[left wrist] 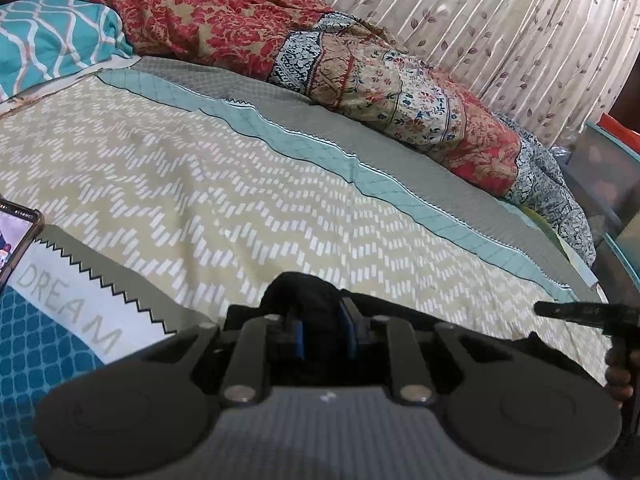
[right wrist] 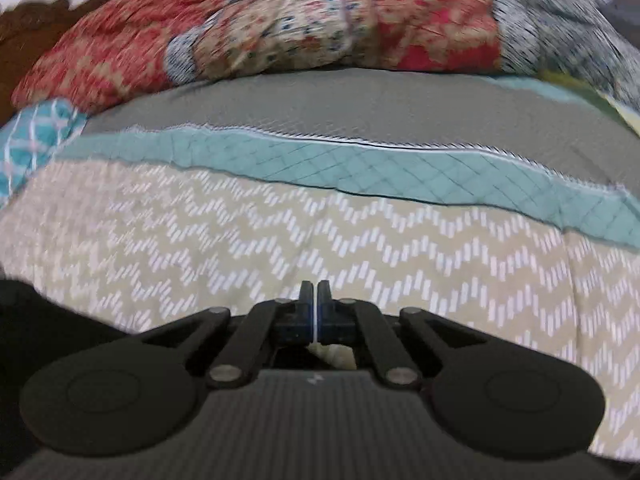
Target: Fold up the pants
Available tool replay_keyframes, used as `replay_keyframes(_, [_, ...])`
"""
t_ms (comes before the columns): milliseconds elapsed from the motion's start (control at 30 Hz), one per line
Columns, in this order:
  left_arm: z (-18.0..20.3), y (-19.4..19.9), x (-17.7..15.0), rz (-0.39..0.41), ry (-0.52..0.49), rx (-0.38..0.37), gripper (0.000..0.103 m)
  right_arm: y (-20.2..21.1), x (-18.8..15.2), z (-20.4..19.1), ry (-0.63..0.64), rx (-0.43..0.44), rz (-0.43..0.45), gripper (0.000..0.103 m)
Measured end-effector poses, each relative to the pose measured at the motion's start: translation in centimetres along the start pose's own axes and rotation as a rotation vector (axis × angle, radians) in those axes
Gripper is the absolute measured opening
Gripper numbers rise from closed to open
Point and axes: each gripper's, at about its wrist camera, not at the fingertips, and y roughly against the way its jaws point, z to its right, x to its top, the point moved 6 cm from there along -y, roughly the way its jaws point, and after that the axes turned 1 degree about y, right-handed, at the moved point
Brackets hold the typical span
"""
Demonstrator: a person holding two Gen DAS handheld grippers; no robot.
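Note:
The pants are black fabric. In the left wrist view my left gripper [left wrist: 322, 308] is shut on a bunched fold of the black pants [left wrist: 300, 288], held low over the beige zigzag bedspread [left wrist: 240, 200]; more black cloth trails right behind the fingers. My right gripper shows at the right edge of that view [left wrist: 576, 310]. In the right wrist view my right gripper [right wrist: 316, 292] has its fingers pressed together with nothing visible between them, above the bedspread [right wrist: 400, 248]. A dark mass of the pants [right wrist: 36, 312] lies at the lower left.
A red floral quilt [left wrist: 240, 24] is heaped along the far side of the bed, also in the right wrist view [right wrist: 320, 20]. A teal pillow [left wrist: 52, 44] lies at far left. A phone [left wrist: 16, 236] rests at the left edge. A curtain [left wrist: 500, 20] hangs behind.

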Motion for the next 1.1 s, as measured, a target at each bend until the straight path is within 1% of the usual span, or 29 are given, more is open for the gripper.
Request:
replay_keyframes(67, [-0.1, -0.1, -0.1, -0.002, 0.001, -0.002, 0.018, 0.9, 0.0, 1.0, -0.088, 0.024, 0.017, 0.014])
replay_keyframes(133, [-0.2, -0.2, -0.1, -0.003, 0.005, -0.005, 0.018, 1.9, -0.3, 1.9, -0.141, 0.053, 0.022, 0.029])
replay_keyframes(167, [-0.2, -0.2, -0.2, -0.003, 0.007, -0.005, 0.018, 2.3, -0.5, 2.0, -0.136, 0.059, 0.019, 0.035])
replay_keyframes(200, [-0.2, -0.2, -0.2, -0.002, 0.008, -0.005, 0.018, 2.5, -0.8, 1.6, -0.121, 0.064, 0.011, 0.044])
replay_keyframes(233, [-0.2, -0.2, -0.2, -0.001, 0.008, -0.004, 0.018, 2.5, -1.2, 1.2, -0.095, 0.072, -0.002, 0.052])
replay_keyframes(300, [-0.2, -0.2, -0.2, -0.002, 0.006, -0.004, 0.018, 2.3, -2.0, 0.2, -0.038, 0.078, -0.03, 0.055])
replay_keyframes(333, [-0.2, -0.2, -0.2, -0.002, 0.005, -0.004, 0.018, 1.9, -2.5, -0.4, -0.008, 0.077, -0.049, 0.054])
replay_keyframes(367, [-0.2, -0.2, -0.2, -0.003, 0.002, -0.003, 0.018, 1.1, -2.9, -0.9, 0.01, 0.077, -0.073, 0.051])
replay_keyframes(400, [-0.1, -0.2, -0.1, -0.006, -0.001, -0.004, 0.018, 0.2, -3.7, -1.4, 0.024, 0.072, -0.113, 0.024])
replay_keyframes(433, [-0.1, -0.1, 0.0, -0.005, -0.001, 0.0, 0.018, -0.6, -4.2, -1.9, 0.061, 0.041, -0.135, 0.015])
replay_keyframes(467, [0.0, -0.1, 0.2, -0.002, -0.001, -0.001, 0.017, -0.7, -4.0, -2.4, 0.098, 0.023, -0.111, 0.011])
replay_keyframes(500, [0.1, -0.1, 0.5, 0.001, -0.003, -0.004, 0.017, -0.6, -3.5, -2.6, 0.099, 0.02, -0.099, 0.009])
replay_keyframes(567, [0.3, -0.3, 1.3, 0.015, -0.004, 0.005, 0.014, -0.2, -1.4, -2.1, 0.052, 0.012, -0.05, 0.007])
replay_keyframes(600, [0.3, -0.5, 1.7, 0.025, -0.002, 0.026, 0.013, -0.1, -0.2, -1.7, 0.028, 0.008, -0.023, 0.002])
replay_keyframes(633, [0.2, -0.8, 2.0, 0.026, 0.004, 0.047, 0.013, 0.2, 1.4, -1.2, 0.011, -0.019, 0.029, 0.002])
replay_keyframes(700, [-0.5, -1.9, 2.4, -0.01, 0.054, 0.042, 0.013, 0.8, 4.6, 0.0, -0.041, -0.04, 0.116, 0.002])
replay_keyframes(767, [-0.9, -2.5, 2.3, -0.035, 0.08, 0.041, 0.014, 0.6, 6.8, 0.8, -0.096, -0.044, 0.153, 0.002])
replay_keyframes(800, [-0.8, -2.4, 2.2, -0.031, 0.072, 0.036, 0.014, 0.4, 7.1, 1.2, -0.117, -0.043, 0.156, 0.002])
replay_keyframes(833, [-0.7, -2.1, 2.1, -0.026, 0.054, 0.033, 0.019, 0.1, 7.5, 1.4, -0.139, -0.026, 0.147, 0.003])
replay_keyframes(867, [-0.6, -1.8, 2.1, -0.023, 0.036, 0.034, 0.022, 0.0, 7.5, 1.4, -0.153, 0.0, 0.131, 0.006])
replay_keyframes(900, [-0.6, -1.6, 2.0, -0.025, 0.027, 0.038, 0.026, -0.1, 7.3, 1.1, -0.152, 0.033, 0.111, 0.008])
replay_keyframes(933, [-0.8, -1.4, 1.9, -0.029, 0.025, 0.039, 0.033, -0.1, 6.7, 0.9, -0.134, 0.054, 0.092, 0.009])
replay_keyframes(967, [-0.9, -1.1, 2.0, -0.029, 0.028, 0.034, 0.034, 0.2, 6.0, 0.6, -0.113, 0.06, 0.075, 0.014])
replay_keyframes(1000, [-1.1, -0.7, 2.0, -0.029, 0.034, 0.024, 0.034, 0.3, 5.0, 0.4, -0.085, 0.063, 0.056, 0.026])
replay_keyframes(1033, [-1.3, -0.3, 2.1, -0.027, 0.042, 0.013, 0.038, 0.6, 4.3, 0.3, -0.07, 0.058, 0.042, 0.038])
replay_keyframes(1067, [-1.4, 0.3, 2.1, -0.021, 0.051, 0.011, 0.042, 1.0, 3.1, 0.4, -0.06, 0.051, 0.024, 0.042])
replay_keyframes(1100, [-1.5, 0.8, 2.1, -0.013, 0.057, 0.011, 0.042, 1.3, 2.3, 0.5, -0.061, 0.05, 0.008, 0.046])
